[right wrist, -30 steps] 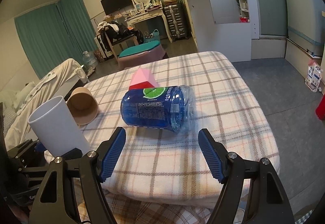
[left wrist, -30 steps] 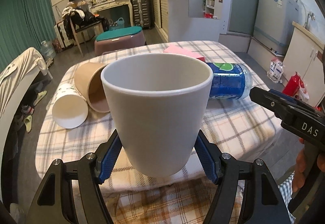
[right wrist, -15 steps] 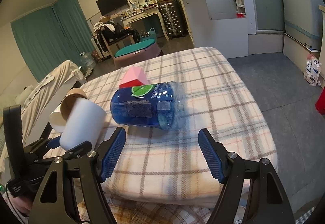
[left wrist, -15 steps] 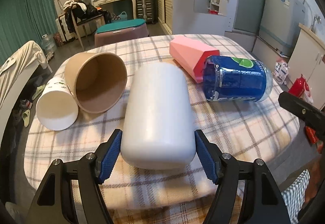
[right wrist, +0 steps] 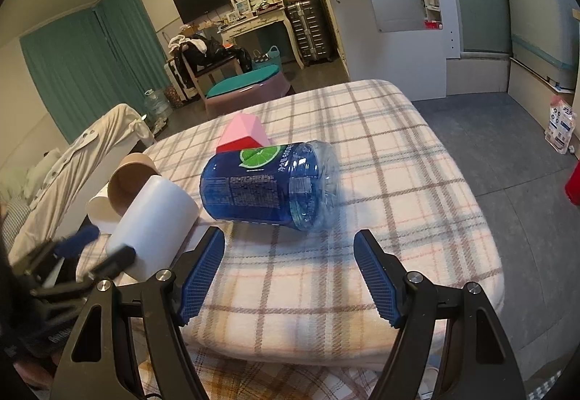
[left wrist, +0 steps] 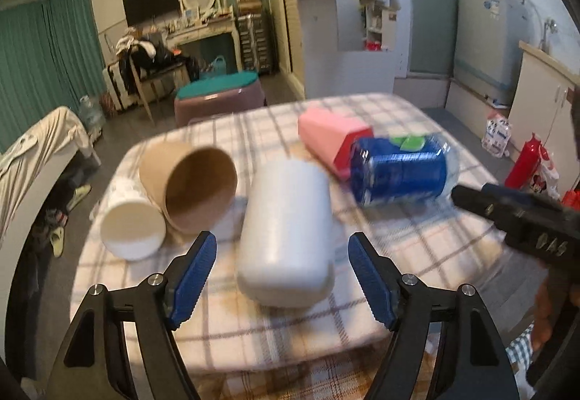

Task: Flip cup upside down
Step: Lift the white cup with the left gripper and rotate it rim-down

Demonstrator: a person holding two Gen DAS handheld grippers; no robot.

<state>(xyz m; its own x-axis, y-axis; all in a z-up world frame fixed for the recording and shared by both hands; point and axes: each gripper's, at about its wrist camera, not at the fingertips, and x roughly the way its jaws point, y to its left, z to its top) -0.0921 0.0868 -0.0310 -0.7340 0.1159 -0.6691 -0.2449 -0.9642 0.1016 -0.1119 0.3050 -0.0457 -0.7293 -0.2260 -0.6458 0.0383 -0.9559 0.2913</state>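
Blue bottle (right wrist: 270, 188) beyond spread gripper (right wrist: 290, 278)

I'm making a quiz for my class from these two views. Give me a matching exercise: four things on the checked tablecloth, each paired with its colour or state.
Things:
1. smooth white plastic cup
2. brown paper cup
3. blue-labelled clear plastic bottle
4. left hand-held gripper

States:
A. lying on its side, lime picture on its label
B. open, blue pads either side of the cup
C. closed base facing the left camera
D. open mouth facing the left camera

Pairs: 1-C, 2-D, 3-A, 4-B
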